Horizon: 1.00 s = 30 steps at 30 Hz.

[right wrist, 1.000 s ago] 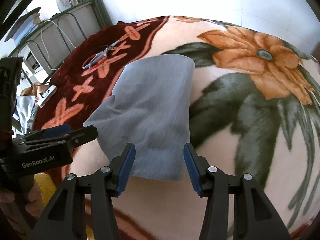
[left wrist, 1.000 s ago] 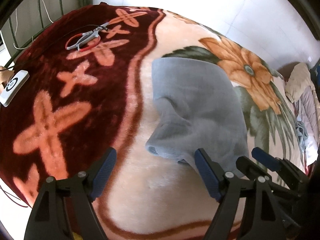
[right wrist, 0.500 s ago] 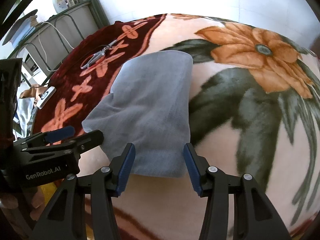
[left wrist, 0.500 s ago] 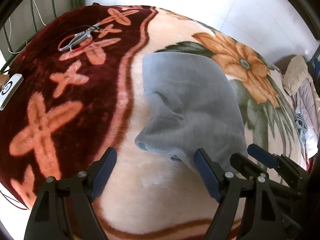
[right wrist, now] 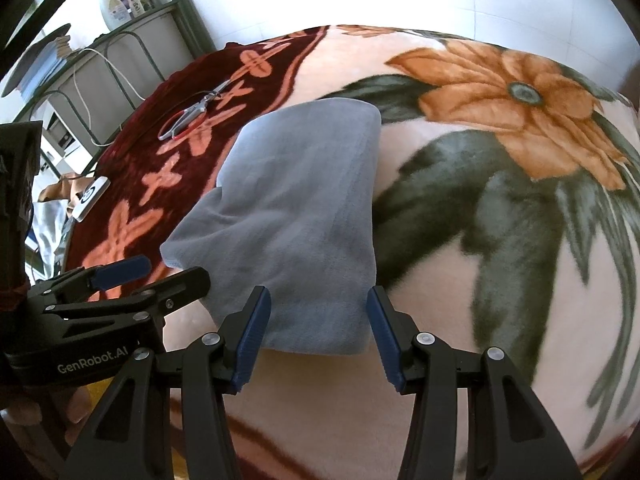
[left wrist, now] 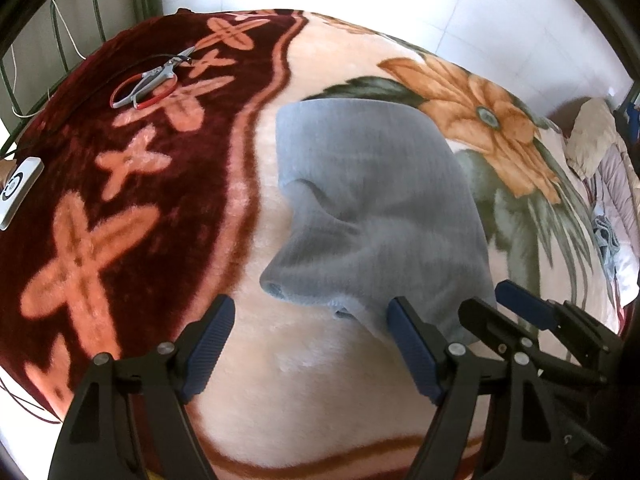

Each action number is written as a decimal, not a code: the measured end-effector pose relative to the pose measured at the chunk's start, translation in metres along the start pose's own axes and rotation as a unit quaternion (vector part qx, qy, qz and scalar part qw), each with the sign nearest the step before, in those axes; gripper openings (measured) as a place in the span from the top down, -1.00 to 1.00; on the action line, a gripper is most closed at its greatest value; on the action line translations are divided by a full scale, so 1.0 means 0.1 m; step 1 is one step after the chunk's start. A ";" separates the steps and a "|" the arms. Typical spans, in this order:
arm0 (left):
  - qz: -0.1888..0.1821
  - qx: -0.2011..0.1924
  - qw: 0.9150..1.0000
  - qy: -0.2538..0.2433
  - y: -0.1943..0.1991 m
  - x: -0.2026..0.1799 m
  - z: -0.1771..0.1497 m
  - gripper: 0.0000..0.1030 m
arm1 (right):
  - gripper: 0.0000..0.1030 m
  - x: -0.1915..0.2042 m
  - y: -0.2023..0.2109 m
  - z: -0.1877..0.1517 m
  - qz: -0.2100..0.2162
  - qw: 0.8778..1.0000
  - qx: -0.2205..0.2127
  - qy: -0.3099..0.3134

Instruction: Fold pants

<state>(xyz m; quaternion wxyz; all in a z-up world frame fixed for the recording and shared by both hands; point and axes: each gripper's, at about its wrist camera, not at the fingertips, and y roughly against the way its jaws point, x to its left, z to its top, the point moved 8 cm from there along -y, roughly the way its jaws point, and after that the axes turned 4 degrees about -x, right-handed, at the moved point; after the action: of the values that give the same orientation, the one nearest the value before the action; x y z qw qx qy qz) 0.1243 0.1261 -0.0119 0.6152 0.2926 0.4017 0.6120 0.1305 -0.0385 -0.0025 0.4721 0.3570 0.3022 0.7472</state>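
Pants (left wrist: 372,216) folded, flat on blanket (left wrist: 328,380), right of scissors (left wrist: 150,80). Left claw (left wrist: 308,348) wide open, empty, near loose corner. Right claw (right wrist: 318,334) half open, empty, astride near hem, not gripping. Likely between folds; next: pinch near edge, fold away.

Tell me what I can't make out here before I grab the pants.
- Pants: near edge in the left wrist view sits behind the left hand-held gripper's finger.
- Pants' inner layers: hidden under the top fold in both views.
- Shelf bottles: right wrist view, too small and washed out to read.
- Clothes pile: left wrist view, cut off by the edge.
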 end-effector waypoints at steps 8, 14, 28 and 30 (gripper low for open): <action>0.000 0.000 1.000 0.000 0.00 -0.01 0.00 -0.60 | 0.01 0.00 0.00 0.00 0.000 1.000 -0.002 -0.001; 0.001 0.000 1.000 -0.001 -0.01 0.00 0.00 -0.59 | 0.01 0.01 0.00 0.01 0.000 1.000 -0.002 -0.002; 0.001 0.000 1.000 0.000 -0.01 -0.01 0.00 -0.59 | 0.01 0.00 0.00 0.00 0.000 1.000 -0.002 -0.003; 0.001 -0.001 1.000 0.000 0.00 -0.01 -0.01 -0.59 | 0.01 0.00 0.00 0.00 0.002 1.000 -0.003 -0.003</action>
<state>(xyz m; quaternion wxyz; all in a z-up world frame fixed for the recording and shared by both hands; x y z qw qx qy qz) 0.1239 0.1250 -0.0122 0.6147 0.2922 0.4012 0.6131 0.1309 -0.0384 -0.0022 0.4727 0.3586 0.2976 0.7479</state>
